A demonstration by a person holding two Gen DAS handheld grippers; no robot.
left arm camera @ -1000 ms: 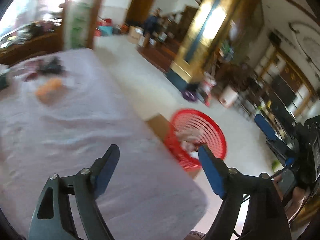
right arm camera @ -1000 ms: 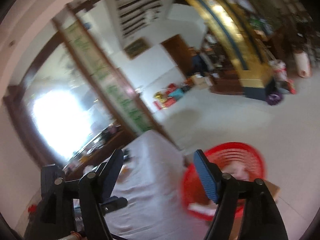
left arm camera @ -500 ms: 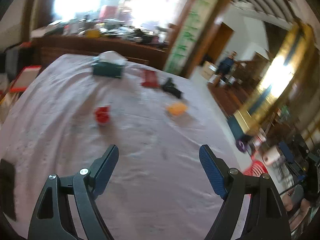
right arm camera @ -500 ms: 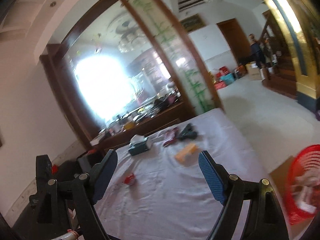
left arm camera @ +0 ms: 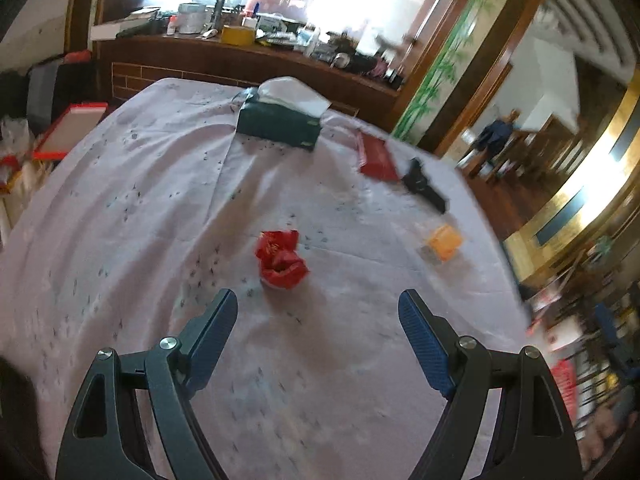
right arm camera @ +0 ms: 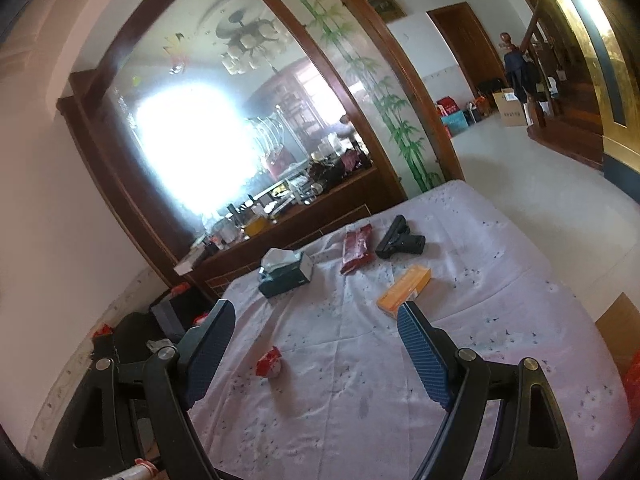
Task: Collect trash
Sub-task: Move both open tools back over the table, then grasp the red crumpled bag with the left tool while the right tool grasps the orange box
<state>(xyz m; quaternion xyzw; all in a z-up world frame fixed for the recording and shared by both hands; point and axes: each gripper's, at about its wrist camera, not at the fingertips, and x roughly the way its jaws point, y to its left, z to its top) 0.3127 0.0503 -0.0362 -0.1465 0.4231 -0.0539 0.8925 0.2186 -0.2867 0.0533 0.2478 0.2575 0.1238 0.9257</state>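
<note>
Red wrapper (left arm camera: 281,259) crumpled, print unreadable; left tool (left arm camera: 318,336) open, empty.

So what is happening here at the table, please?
A person holds a two-finger gripper in each hand over a table covered with a pale cloth. The left gripper is open and points at a crumpled red wrapper, not touching it. The right gripper is open too and holds nothing. Farther back lie a tissue box, a flat red packet, a black object and an orange box.
</note>
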